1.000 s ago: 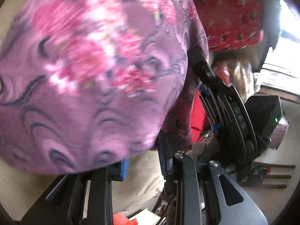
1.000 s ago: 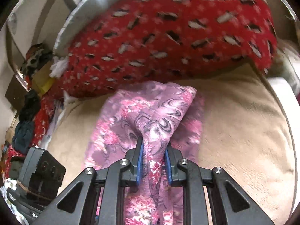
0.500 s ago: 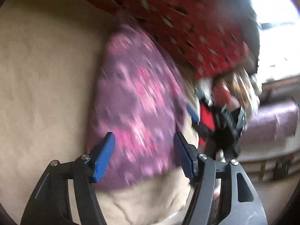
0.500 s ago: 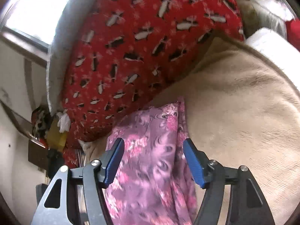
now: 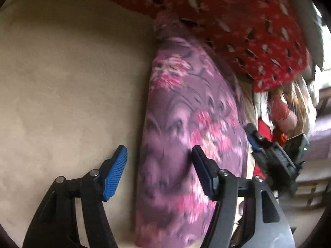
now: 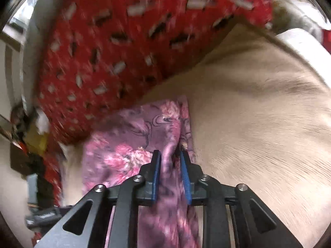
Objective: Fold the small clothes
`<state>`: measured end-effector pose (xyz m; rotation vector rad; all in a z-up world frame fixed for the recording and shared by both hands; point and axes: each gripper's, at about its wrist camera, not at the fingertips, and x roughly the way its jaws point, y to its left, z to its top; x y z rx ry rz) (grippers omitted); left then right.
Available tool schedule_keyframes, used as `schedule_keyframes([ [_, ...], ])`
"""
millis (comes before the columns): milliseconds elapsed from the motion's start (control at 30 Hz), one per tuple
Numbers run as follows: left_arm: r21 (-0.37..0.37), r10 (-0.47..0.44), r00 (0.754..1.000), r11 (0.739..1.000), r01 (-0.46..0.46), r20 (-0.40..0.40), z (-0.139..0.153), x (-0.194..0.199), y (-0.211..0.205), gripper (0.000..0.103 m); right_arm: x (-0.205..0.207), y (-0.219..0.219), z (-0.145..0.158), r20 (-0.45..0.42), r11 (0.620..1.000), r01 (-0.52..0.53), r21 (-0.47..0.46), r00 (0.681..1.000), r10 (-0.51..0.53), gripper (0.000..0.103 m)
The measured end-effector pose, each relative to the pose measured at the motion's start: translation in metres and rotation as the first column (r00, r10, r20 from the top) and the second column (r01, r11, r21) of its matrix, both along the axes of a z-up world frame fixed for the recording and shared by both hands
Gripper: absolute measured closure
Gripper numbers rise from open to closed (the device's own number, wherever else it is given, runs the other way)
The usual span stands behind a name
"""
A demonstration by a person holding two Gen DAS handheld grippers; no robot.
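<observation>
On a beige plush bed cover [image 6: 258,124], the right gripper [image 6: 170,161] pinches a blurred purple floral garment [image 5: 186,124] beside a red patterned pillow [image 6: 113,41], while the left gripper [image 5: 159,155] hovers wide open, holding nothing.

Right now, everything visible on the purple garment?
The garment is thin purple fabric with pink flowers and dark swirls, folded into a long narrow strip on the beige cushion. Its far end meets the red pillow. The right gripper is shut on a bunched ridge near one edge. The left gripper is open, straddling the strip's edge.
</observation>
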<state>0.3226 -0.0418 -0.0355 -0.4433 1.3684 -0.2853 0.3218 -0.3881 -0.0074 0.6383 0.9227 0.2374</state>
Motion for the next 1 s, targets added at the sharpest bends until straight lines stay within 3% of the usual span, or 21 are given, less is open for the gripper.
schedule_keyframes([
  [33, -0.005, -0.011, 1.000, 1.000, 0.011, 0.014, 0.005, -0.009, 0.002, 0.040, -0.006, 0.000, 0.006, 0.018, 1.000, -0.024, 0.019, 1.000, 0.024, 0.077],
  [100, -0.004, -0.036, 0.999, 0.999, 0.037, 0.037, 0.010, -0.030, 0.002, 0.040, -0.034, 0.003, 0.010, 0.030, 0.997, -0.072, 0.018, 0.997, 0.071, 0.051],
  [167, 0.012, -0.052, 0.998, 0.999, 0.052, 0.033, 0.008, -0.047, -0.001, 0.040, -0.049, 0.008, 0.002, 0.005, 0.997, -0.079, -0.018, 0.997, 0.079, 0.040],
  [233, 0.037, -0.071, 0.997, 0.997, 0.070, 0.006, -0.002, -0.057, -0.010, 0.040, -0.064, 0.011, -0.015, -0.059, 0.995, -0.100, -0.030, 0.993, 0.098, 0.044],
  [267, 0.055, -0.077, 0.997, 0.996, 0.077, -0.004, -0.005, -0.062, -0.012, 0.039, -0.072, 0.009, -0.018, -0.057, 0.994, -0.106, -0.011, 0.993, 0.105, 0.065],
  [300, 0.074, -0.082, 0.997, 0.994, 0.082, -0.004, -0.006, -0.068, -0.011, 0.039, -0.083, 0.006, -0.015, -0.008, 0.993, -0.119, 0.029, 0.993, 0.119, 0.094],
  [367, 0.115, -0.086, 0.996, 0.990, 0.087, -0.011, -0.010, -0.077, -0.007, 0.039, -0.097, 0.004, -0.010, 0.059, 0.995, -0.101, 0.000, 0.993, 0.101, 0.098],
  [400, 0.119, -0.085, 0.996, 0.989, 0.087, -0.020, -0.014, -0.079, -0.006, 0.039, -0.100, 0.008, -0.015, 0.036, 0.992, -0.108, -0.069, 0.993, 0.111, 0.099],
  [467, 0.135, -0.085, 0.996, 0.987, 0.087, -0.020, -0.012, -0.080, -0.009, 0.039, -0.095, 0.015, -0.035, -0.077, 0.979, -0.141, -0.150, 0.988, 0.131, 0.099],
  [500, 0.156, -0.087, 0.996, 0.984, 0.088, -0.012, -0.008, -0.082, -0.012, 0.039, -0.095, 0.015, -0.032, -0.072, 0.979, -0.130, -0.156, 0.990, 0.120, 0.098],
  [600, 0.232, -0.104, 0.994, 0.968, 0.094, 0.032, 0.001, -0.085, -0.024, 0.039, -0.106, 0.020, 0.001, 0.032, 0.980, -0.076, -0.184, 0.996, 0.083, 0.092],
  [733, 0.246, -0.085, 0.996, 0.966, 0.077, 0.026, -0.003, -0.085, -0.028, 0.038, -0.129, 0.033, 0.023, 0.162, 0.979, -0.076, -0.190, 0.981, 0.107, 0.086],
  [800, 0.243, -0.074, 0.997, 0.968, 0.067, 0.019, -0.004, -0.086, -0.025, 0.038, -0.123, 0.048, 0.007, 0.105, 0.963, -0.114, -0.243, 0.984, 0.143, 0.068],
  [867, 0.243, -0.072, 0.997, 0.968, 0.067, 0.013, -0.004, -0.086, -0.023, 0.039, -0.112, 0.063, -0.021, -0.040, 0.930, -0.178, -0.322, 0.984, 0.175, 0.072],
  [933, 0.254, -0.078, 0.997, 0.965, 0.071, 0.019, -0.002, -0.087, -0.025, 0.039, -0.112, 0.065, -0.016, -0.019, 0.927, -0.171, -0.333, 0.984, 0.175, 0.073],
  [1000, 0.277, -0.085, 0.995, 0.958, 0.069, 0.048, 0.004, -0.086, -0.028, 0.039, -0.109, 0.060, 0.006, 0.047, 0.952, -0.136, -0.273, 0.987, 0.155, 0.069],
])
